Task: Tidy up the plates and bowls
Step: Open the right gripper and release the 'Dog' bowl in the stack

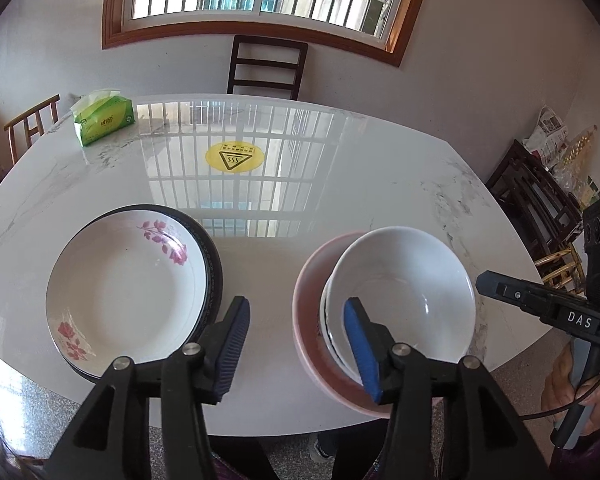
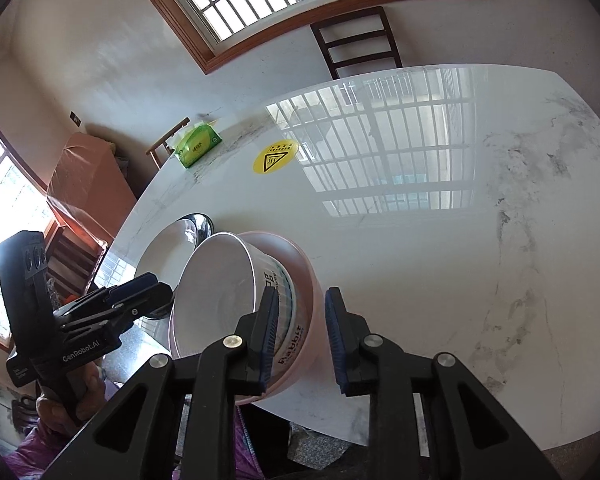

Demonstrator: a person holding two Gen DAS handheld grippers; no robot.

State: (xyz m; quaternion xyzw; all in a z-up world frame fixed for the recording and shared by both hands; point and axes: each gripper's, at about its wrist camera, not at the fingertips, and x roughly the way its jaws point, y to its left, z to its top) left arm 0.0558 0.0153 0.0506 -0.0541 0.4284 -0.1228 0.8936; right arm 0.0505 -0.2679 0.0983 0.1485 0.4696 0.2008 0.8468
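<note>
Already much of the sorting appears done: a white flowered plate (image 1: 126, 286) is seen lying on a dark plate (image 1: 214, 258) at the near left of the marble table (image 1: 340, 184), and a white bowl (image 1: 400, 288) is nested, with at least one more white bowl under it, inside a pink bowl (image 1: 310, 344) at the near right, close to the table's front edge. The two stacks stand apart, with bare table between them. What is left is judged to be little, perhaps squaring the bowl stack or shifting it inward from the edge. The left gripper (image 1: 296, 344) is held spread wide above the gap between the stacks, its right pad over the bowls' near rim, nothing being pinched. The right gripper (image 2: 302, 336) is also spread, its fingers set on either side of the pink bowl's wall; whether the pads touch it cannot be told. The number of bowls in the stack is hard to count, as only rims are shown. The dark plate is mostly covered, and the printed lettering on the inner bowl is partly hidden by a finger. A green tissue pack (image 1: 104, 120) and a yellow sticker (image 1: 235, 157) lie farther back.
</note>
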